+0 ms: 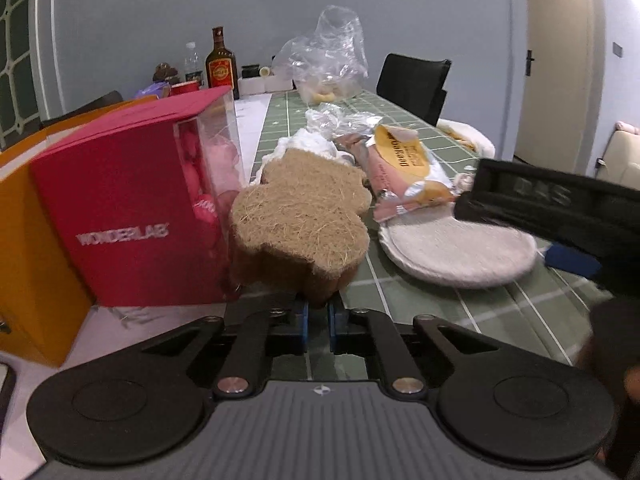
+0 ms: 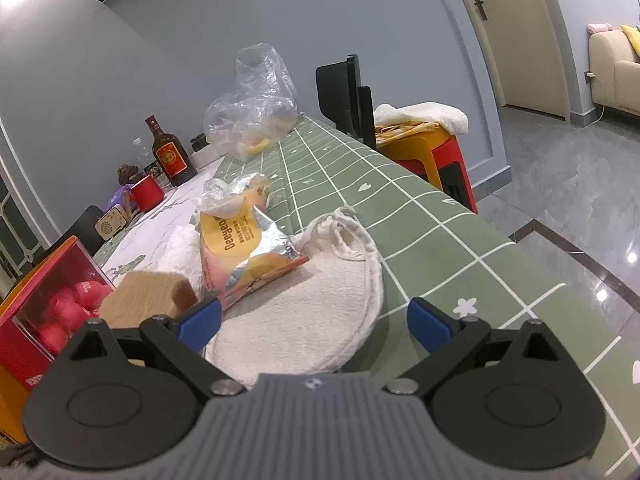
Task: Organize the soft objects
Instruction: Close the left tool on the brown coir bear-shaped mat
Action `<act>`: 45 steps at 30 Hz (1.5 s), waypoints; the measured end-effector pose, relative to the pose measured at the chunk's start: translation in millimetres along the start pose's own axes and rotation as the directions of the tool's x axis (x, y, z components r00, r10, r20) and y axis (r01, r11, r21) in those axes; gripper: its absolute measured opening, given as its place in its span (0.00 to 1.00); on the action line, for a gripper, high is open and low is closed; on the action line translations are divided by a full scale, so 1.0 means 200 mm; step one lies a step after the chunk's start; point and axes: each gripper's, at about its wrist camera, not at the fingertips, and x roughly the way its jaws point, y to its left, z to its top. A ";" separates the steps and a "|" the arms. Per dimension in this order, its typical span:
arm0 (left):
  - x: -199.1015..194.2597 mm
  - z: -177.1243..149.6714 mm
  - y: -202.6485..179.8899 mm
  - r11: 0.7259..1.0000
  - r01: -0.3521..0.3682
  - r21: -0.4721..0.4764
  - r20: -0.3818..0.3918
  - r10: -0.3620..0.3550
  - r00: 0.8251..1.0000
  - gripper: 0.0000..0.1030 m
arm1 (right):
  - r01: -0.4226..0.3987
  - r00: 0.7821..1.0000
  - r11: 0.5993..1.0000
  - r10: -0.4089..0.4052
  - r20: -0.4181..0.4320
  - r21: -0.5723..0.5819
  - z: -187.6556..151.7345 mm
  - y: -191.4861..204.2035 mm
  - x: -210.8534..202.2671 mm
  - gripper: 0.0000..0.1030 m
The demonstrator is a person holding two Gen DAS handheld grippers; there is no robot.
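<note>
My left gripper (image 1: 318, 320) is shut on the near edge of a tan bear-shaped loofah sponge (image 1: 300, 220) and holds it beside the pink box. The sponge also shows in the right wrist view (image 2: 148, 294). My right gripper (image 2: 314, 320) is open and empty, just above the near part of a round white bath mitt (image 2: 312, 312) that lies on the green checked tablecloth (image 2: 440, 248). The mitt shows in the left wrist view (image 1: 460, 248), with my right gripper (image 1: 560, 216) over its right side. A yellow and pink snack packet (image 2: 240, 248) lies across the mitt's far part.
A pink WONDERLAB box (image 1: 132, 216) stands left of the sponge, against an orange box (image 1: 24, 240). Clear plastic bags (image 1: 324, 56), a brown bottle (image 1: 220, 64) and a red cup (image 2: 146, 192) stand further back. A black chair (image 1: 416, 84) and an orange stool (image 2: 432, 152) are past the table's right edge.
</note>
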 end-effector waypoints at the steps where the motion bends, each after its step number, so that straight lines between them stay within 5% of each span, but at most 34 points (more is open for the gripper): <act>1: -0.03 -0.02 0.01 1.000 0.000 0.004 0.008 0.000 1.000 0.09 | -0.001 1.000 1.000 0.001 0.000 0.001 0.00 0.00 0.00 0.94; 6: -0.17 -0.10 0.03 0.999 0.006 0.040 0.039 -0.008 0.999 0.15 | -0.003 1.000 1.000 0.003 0.000 0.001 0.00 0.00 0.00 0.94; 7: -0.20 -0.13 0.03 0.997 0.004 0.072 0.045 -0.007 0.999 0.30 | -0.004 1.000 1.000 0.004 0.000 0.001 0.00 0.00 0.00 0.94; 8: -0.22 -0.14 0.02 0.993 0.004 0.115 0.049 -0.009 0.999 0.57 | -0.005 1.000 1.000 0.005 -0.001 0.001 0.00 0.00 0.00 0.94; 10: -0.26 -0.18 0.00 0.981 -0.007 0.193 0.074 -0.007 0.997 0.80 | -0.007 1.000 1.000 0.007 -0.003 -0.002 0.00 0.00 0.00 0.94; 13: -0.28 -0.19 -0.03 0.967 -0.035 0.253 0.112 0.007 0.994 0.83 | -0.008 1.000 1.000 0.008 -0.006 -0.007 0.00 0.00 0.00 0.94; 18: -0.14 -0.07 0.02 0.984 0.045 0.171 0.018 -0.049 0.999 0.84 | -0.014 1.000 1.000 0.014 -0.004 0.001 0.00 0.00 0.00 0.95; 23: -0.07 0.02 0.06 0.994 -0.033 0.104 0.017 0.031 0.999 0.86 | -0.016 1.000 1.000 0.015 -0.012 -0.015 0.00 0.01 0.00 0.95; 29: -0.03 0.06 0.05 0.991 -0.034 0.128 0.054 0.028 0.998 0.89 | -0.021 1.000 0.999 0.020 -0.019 -0.027 0.00 0.02 0.01 0.95; 35: 0.06 0.05 0.02 0.995 -0.036 0.088 0.003 0.036 0.999 0.90 | -0.021 1.000 0.999 0.020 -0.019 -0.026 -0.01 0.02 0.01 0.95; 40: 0.07 0.03 0.01 0.993 -0.042 0.106 0.023 0.040 0.999 0.84 | -0.021 1.000 0.999 0.020 -0.019 -0.027 -0.01 0.02 0.00 0.95; 45: 0.05 0.04 0.09 1.000 0.012 0.027 -0.020 -0.011 1.000 0.83 | -0.021 1.000 0.999 0.021 -0.019 -0.025 -0.01 0.02 0.00 0.95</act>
